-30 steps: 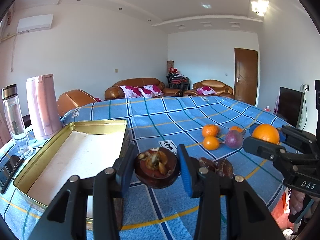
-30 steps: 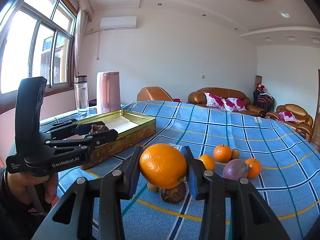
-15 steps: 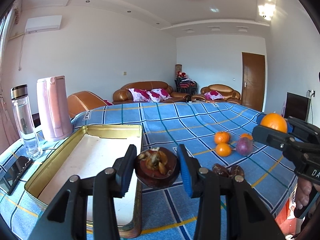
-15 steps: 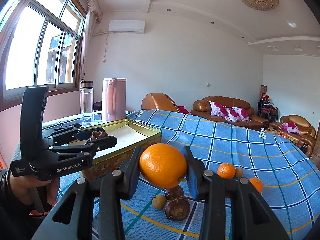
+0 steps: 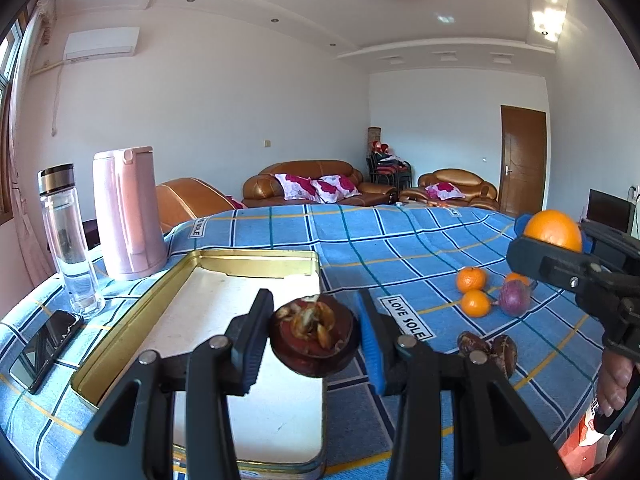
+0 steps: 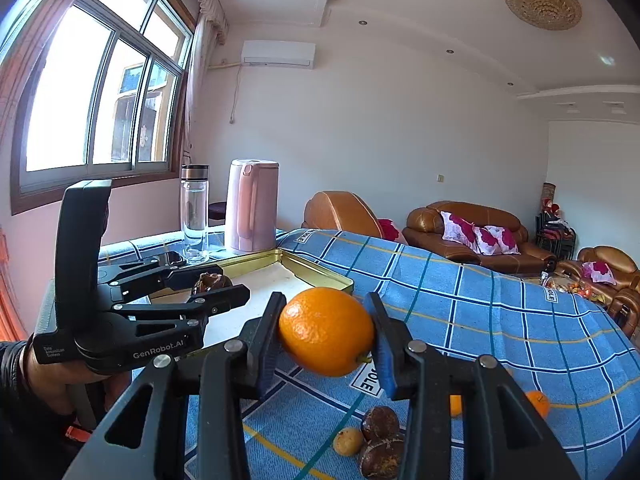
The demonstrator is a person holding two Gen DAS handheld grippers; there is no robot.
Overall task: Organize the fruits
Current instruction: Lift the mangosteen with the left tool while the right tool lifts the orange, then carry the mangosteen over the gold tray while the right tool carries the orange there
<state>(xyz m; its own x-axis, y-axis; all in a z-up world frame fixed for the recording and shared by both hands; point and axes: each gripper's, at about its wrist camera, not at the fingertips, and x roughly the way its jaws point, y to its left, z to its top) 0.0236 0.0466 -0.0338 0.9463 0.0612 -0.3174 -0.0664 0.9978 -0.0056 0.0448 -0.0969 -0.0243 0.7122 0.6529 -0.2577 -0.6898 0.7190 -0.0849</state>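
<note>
My left gripper [image 5: 314, 338] is shut on a dark mangosteen [image 5: 314, 336] and holds it above the near right part of the gold tin tray [image 5: 132, 322]. My right gripper [image 6: 326, 332] is shut on a large orange [image 6: 326, 332], held in the air right of the tray [image 6: 320, 274]. The right gripper and its orange also show in the left wrist view [image 5: 554, 232]. The left gripper shows in the right wrist view [image 6: 208, 284]. Small oranges [image 5: 472, 280], a purple fruit [image 5: 515, 298] and dark mangosteens [image 5: 486, 346] lie on the blue checked cloth.
A pink kettle [image 5: 126, 212], a clear bottle [image 5: 68, 236] and a phone [image 5: 44, 344] stand left of the tray. Mangosteens and a small yellow fruit [image 6: 348, 442] lie below the right gripper. The table edge is close on the right.
Both grippers have moved left toward the tray with their fruit. The left gripper now hangs over the tray's near right part; the loose fruits have fallen away to the right.
</note>
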